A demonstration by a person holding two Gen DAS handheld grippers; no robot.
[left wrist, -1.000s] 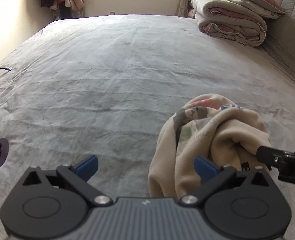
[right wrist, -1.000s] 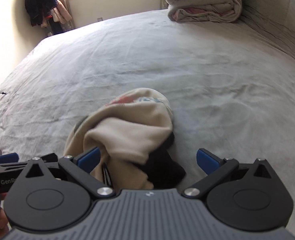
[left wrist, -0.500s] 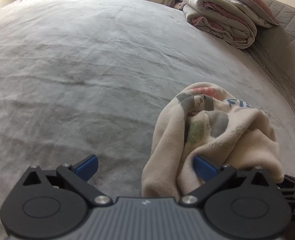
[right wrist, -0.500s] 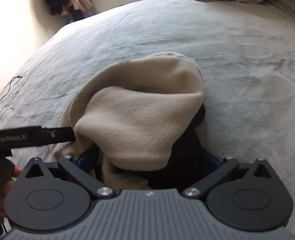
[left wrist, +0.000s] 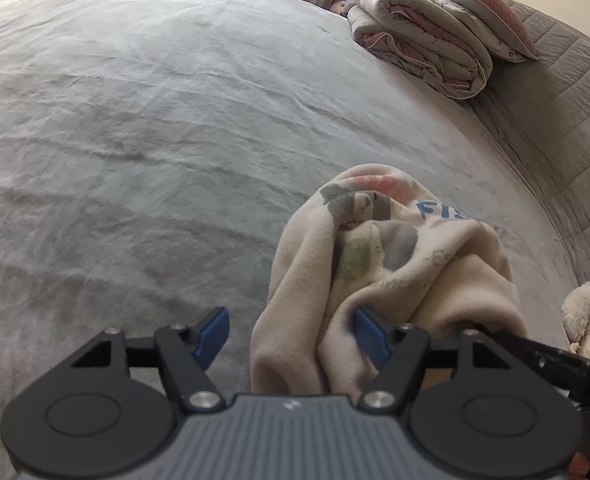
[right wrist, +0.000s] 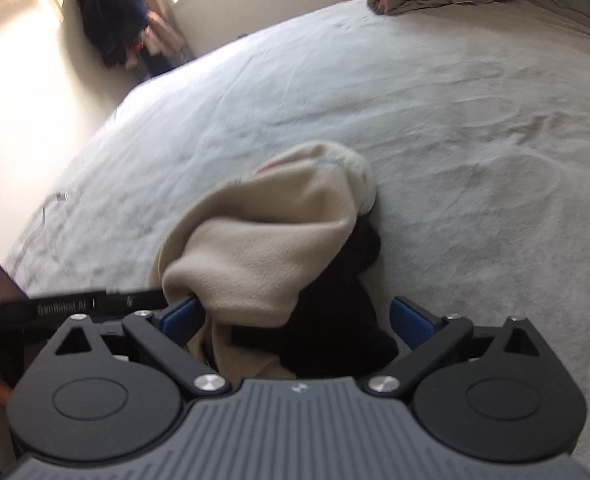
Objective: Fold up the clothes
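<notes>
- Where the grey bed [left wrist: 143, 128] serves as the landmark, one beige garment [left wrist: 395, 256] is recorded crumpled in a heap on its cover, near the edge closest to both cameras.
- Printed side of the garment, with grey, green and pink figures and blue lettering, is shown in the left wrist view; the plain fleecy side is shown in the right wrist view [right wrist: 263, 240].
- Dark fabric [right wrist: 335, 320] is seen under the beige folds, on the bed cover; whether it is a separate piece cannot be told.
- Left gripper [left wrist: 291, 336]: jaws have just been closing; a fold of the garment lies between them, touched by the right blue pad, while the left pad stands clear of the cloth over the bed.
- Right gripper [right wrist: 295, 318]: jaws set wide and have just been closing slightly; beige cloth and dark fabric lie between them, the left pad against the cloth, the right pad apart from it.
- Folded quilts [left wrist: 423, 52] are stacked at the far right corner of the bed.
- Hanging clothes [right wrist: 115, 28] are noted beyond the bed's far left corner, by the wall.
- Thin cable [right wrist: 51, 204] lies at the bed's left edge.
</notes>
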